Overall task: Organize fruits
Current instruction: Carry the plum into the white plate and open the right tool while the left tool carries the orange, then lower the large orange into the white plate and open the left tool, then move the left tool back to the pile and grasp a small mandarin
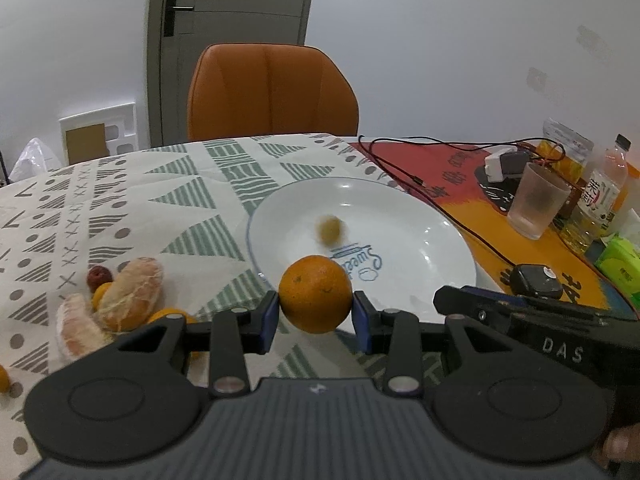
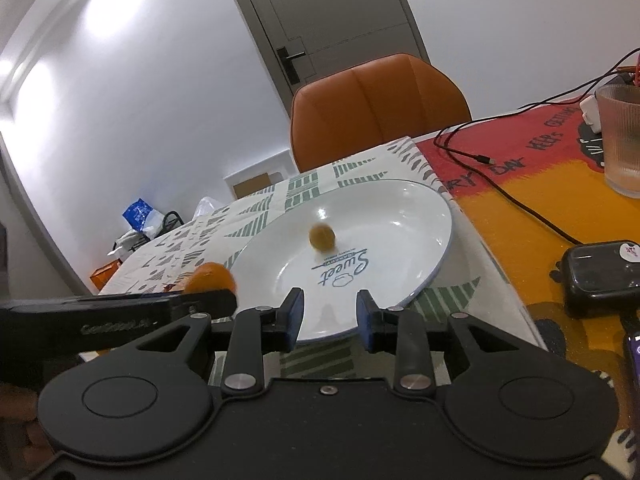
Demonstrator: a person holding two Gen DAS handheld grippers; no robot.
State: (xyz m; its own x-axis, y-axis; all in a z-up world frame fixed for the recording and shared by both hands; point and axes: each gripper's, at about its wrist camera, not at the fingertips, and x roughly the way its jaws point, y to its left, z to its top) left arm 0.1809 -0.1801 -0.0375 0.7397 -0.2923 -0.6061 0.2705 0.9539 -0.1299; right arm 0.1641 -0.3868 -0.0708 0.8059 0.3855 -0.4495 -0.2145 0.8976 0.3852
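Note:
My left gripper (image 1: 316,314) is shut on an orange (image 1: 315,293), held just above the near-left rim of a white plate (image 1: 420,216). A small yellow-brown fruit (image 1: 330,230), blurred, lies in the plate's middle. More fruit sits left of the plate: peeled citrus pieces (image 1: 130,300), a red date (image 1: 99,277) and small orange fruits. In the right wrist view my right gripper (image 2: 328,314) is open and empty over the plate's (image 2: 420,216) near rim. The small fruit (image 2: 322,237) lies beyond it, and the held orange (image 2: 210,276) shows at the left.
An orange chair (image 1: 272,92) stands behind the table. On the red-and-orange mat at the right are a frosted glass (image 1: 538,206), black cables (image 1: 420,176), a black device (image 1: 534,280), a bottle (image 1: 604,192) and a green pack (image 1: 620,268).

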